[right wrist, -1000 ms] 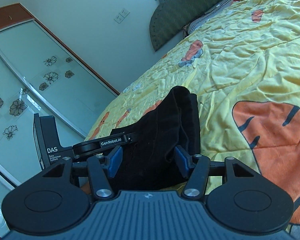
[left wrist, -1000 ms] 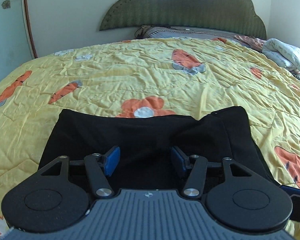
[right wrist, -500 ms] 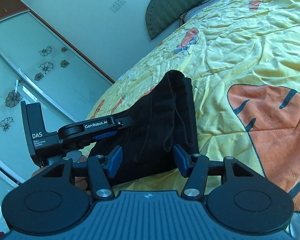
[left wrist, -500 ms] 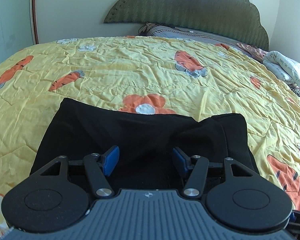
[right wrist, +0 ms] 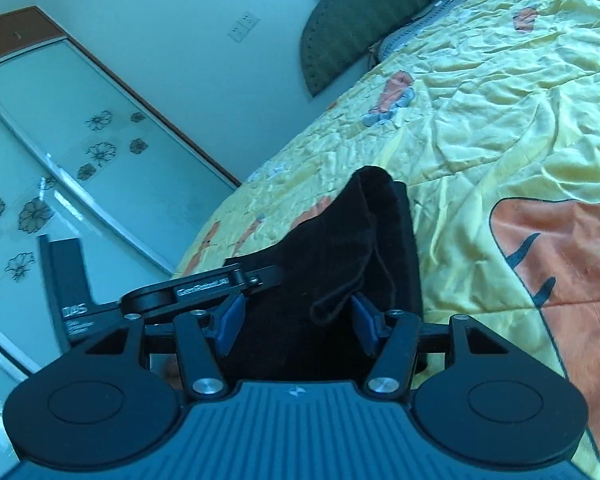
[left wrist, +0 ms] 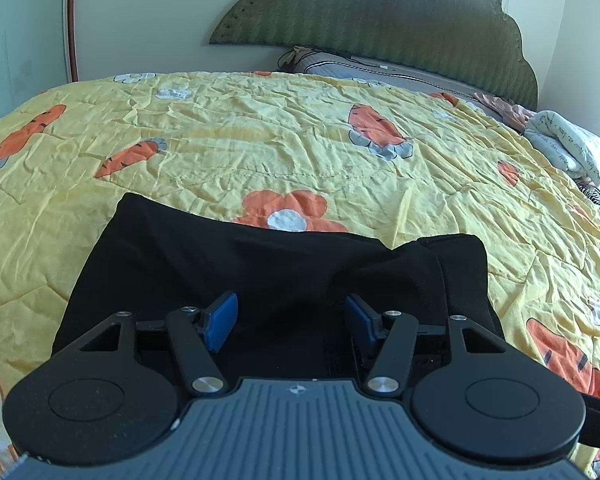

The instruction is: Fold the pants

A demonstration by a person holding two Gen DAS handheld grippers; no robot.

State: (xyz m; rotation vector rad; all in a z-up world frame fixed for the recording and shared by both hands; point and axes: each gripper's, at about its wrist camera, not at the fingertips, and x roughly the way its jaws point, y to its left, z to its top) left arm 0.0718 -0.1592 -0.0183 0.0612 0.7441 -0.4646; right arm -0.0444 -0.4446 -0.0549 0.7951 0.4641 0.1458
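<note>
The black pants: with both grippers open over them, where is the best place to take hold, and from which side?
Probably the black pants by their raised, bunched right end, with the right gripper coming from the near edge. That end stands off the yellow quilt, so a finger could slip under it.

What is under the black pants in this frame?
The black pants lie on the yellow carrot-print quilt, which shows all around them. An orange flower print runs partly beneath their far edge. Whatever else lies beneath is covered by the cloth.

The right tool [right wrist: 294,324], pads spread, straddles bunched black pants [right wrist: 340,248] on the yellow bedspread [right wrist: 500,120].
</note>
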